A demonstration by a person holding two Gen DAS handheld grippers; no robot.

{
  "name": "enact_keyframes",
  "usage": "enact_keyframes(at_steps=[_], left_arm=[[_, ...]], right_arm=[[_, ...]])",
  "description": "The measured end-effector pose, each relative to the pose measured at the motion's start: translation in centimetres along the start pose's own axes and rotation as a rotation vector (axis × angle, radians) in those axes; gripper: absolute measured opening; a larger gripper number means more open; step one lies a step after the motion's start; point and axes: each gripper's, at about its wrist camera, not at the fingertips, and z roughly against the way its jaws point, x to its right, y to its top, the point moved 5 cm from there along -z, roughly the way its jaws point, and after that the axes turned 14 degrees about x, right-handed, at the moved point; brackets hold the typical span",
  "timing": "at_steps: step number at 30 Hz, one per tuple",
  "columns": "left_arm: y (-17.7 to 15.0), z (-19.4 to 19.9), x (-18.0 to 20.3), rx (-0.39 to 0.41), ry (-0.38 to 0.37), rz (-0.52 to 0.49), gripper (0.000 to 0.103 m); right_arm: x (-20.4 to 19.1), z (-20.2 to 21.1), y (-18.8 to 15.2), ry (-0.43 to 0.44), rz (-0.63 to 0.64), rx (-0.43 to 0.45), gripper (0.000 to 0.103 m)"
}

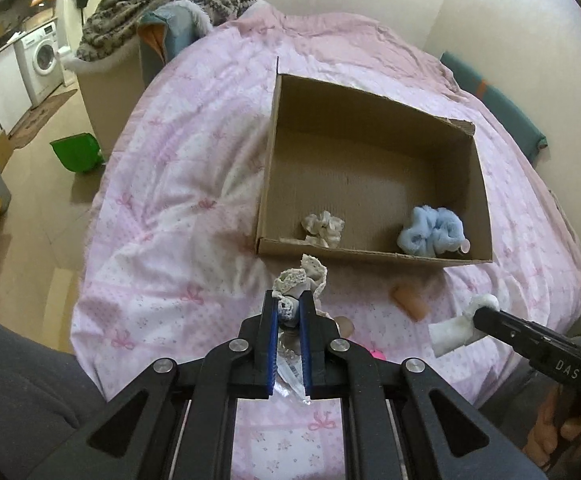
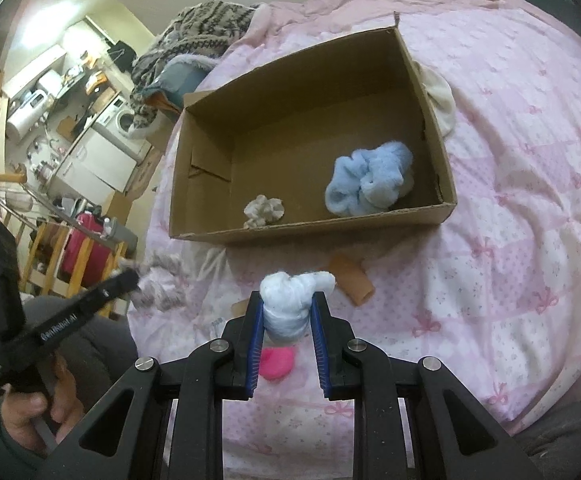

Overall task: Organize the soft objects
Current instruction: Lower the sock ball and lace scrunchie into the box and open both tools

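Left gripper [image 1: 289, 300] is clamped on a cream lace scrunchie [image 1: 299, 276], held above the pink quilt [image 1: 178, 184] just short of the cardboard box's [image 1: 374, 258] near wall.

The box lies dead ahead of both grippers, long axis running left-right across the approach. Inside: a cream scrunchie [image 1: 324, 229] near-left, a fluffy blue scrunchie [image 1: 430, 232] near-right.

Right gripper [image 2: 287, 300] is pinching a pale blue-white soft wad [image 2: 292, 300], also just short of the near wall, lined up between the two items inside.

On the quilt: a tan tube-like piece [image 2: 350, 278] and a pink item [image 2: 276, 362].

Neither is clearly nearer. Likely next: lift over the wall, release.
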Motion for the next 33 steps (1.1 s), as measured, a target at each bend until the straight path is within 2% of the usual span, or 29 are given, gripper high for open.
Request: enact_keyframes(at_steps=[15,19,25,33], left_arm=[[0.5,-0.1,0.4,0.003,0.008,-0.012,0.009],[2.5,0.6,1.5,0.031,-0.016,-0.037,0.009],[7.1,1.3,3.4,0.123,-0.049,-0.084,0.009],[10.9,-1.6,4.5,0.17,-0.039,-0.122,0.009]], right_arm=[[-1.3,0.3,1.0,0.014,0.03,0.051,0.024],[-1.9,1.9,2.7,0.023,0.022,0.105,0.024],[-2.5,3.3,6.0,0.028,0.04,0.195,0.024],[-1.8,1.6,10.3,0.016,0.058,0.242,0.024]])
